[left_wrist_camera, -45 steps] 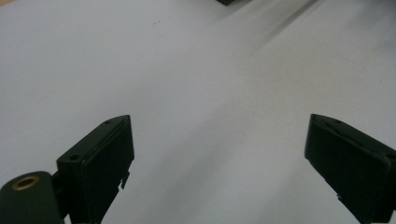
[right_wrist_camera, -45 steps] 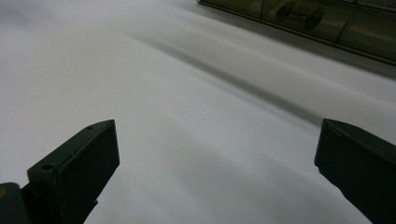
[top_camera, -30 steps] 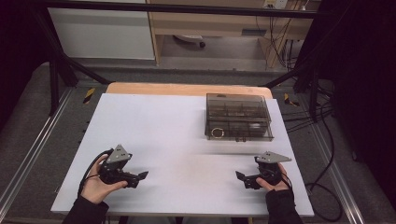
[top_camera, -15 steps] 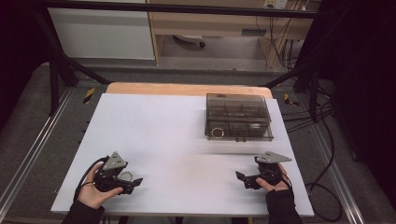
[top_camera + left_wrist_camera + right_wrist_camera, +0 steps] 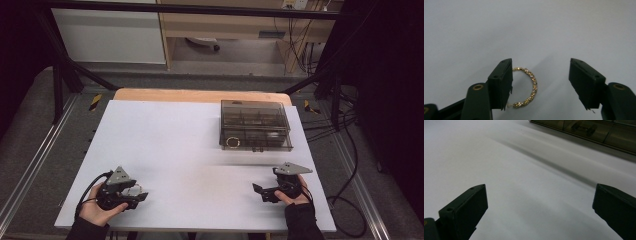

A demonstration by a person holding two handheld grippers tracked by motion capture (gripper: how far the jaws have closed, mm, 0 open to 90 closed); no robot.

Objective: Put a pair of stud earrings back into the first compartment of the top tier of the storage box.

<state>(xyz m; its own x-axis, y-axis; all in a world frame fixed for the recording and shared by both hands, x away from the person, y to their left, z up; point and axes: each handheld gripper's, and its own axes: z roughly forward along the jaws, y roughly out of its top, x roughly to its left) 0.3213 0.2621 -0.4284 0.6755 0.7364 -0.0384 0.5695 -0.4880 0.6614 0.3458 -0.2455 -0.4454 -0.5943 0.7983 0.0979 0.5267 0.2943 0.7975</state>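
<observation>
One gold ring (image 5: 527, 87) lies on the white counter (image 5: 190, 145) between the left gripper (image 5: 541, 85)'s jaws, which have just been closing but don't yet clamp it. The right gripper (image 5: 539, 210) rests with jaws wide and empty; one smoky box (image 5: 255, 125) sits well apart.

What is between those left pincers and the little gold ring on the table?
Nothing visible. The gold ring lies on the white table between the left gripper jaws, which have just been closing; one jaw is at its edge, the other apart.
</observation>
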